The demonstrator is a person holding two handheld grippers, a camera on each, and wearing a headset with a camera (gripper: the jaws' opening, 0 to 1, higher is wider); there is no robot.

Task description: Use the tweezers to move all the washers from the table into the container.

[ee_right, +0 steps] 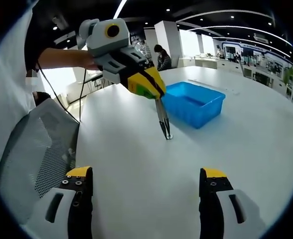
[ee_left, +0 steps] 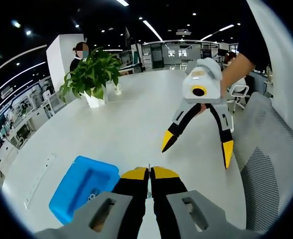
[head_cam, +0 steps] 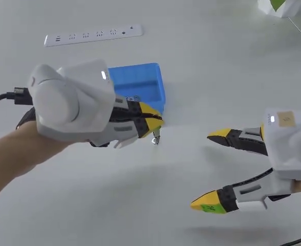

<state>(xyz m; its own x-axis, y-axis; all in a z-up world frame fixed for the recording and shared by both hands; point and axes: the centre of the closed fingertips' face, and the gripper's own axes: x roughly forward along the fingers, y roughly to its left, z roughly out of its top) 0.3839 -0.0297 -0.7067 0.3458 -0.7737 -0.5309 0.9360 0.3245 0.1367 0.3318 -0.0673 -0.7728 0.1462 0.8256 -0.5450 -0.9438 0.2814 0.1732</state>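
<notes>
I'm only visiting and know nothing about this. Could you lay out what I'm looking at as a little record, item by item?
left gripper: jaws shut on tweezers
tweezers: pointing down, tips at the table
right gripper: jaws wide open, holding nothing
container: blue, open-topped, beside the tweezers
table: white
power strip: white, lying beyond the container
</notes>
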